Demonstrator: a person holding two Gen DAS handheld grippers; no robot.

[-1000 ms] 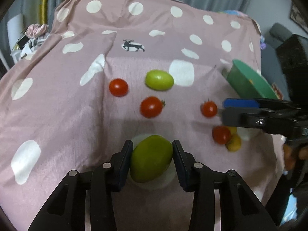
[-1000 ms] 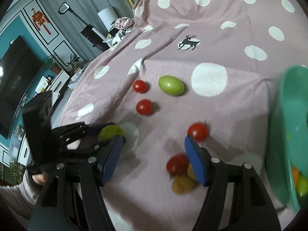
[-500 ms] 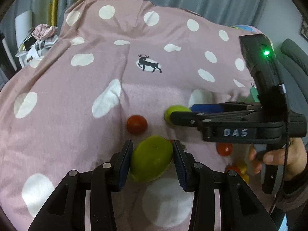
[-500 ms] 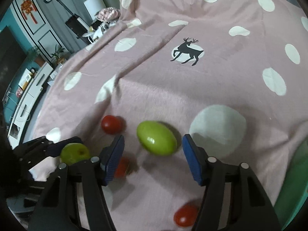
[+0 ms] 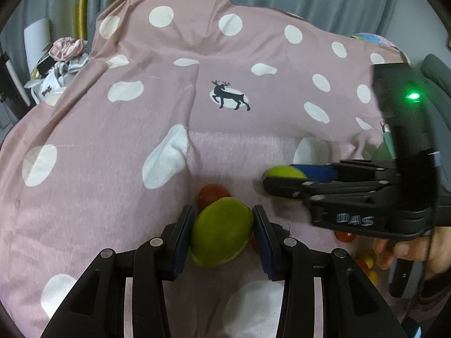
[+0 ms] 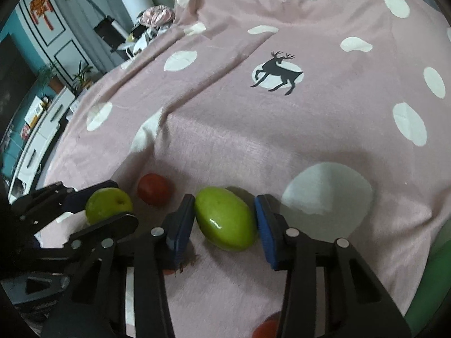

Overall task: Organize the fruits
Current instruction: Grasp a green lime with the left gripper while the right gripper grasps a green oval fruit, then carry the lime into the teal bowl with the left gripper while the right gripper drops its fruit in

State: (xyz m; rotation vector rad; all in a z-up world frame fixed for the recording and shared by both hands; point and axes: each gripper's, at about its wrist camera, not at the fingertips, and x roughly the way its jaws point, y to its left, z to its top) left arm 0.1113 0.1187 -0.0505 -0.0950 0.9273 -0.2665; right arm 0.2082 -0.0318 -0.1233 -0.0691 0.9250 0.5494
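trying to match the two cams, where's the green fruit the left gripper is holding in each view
Left wrist: the green fruit sits bottom centre, clamped in the left gripper.
Right wrist: same fruit at far left, below middle, between that gripper's fingers.
Shared landmark: the deer print on the pink cloth, beyond the fruit in both.
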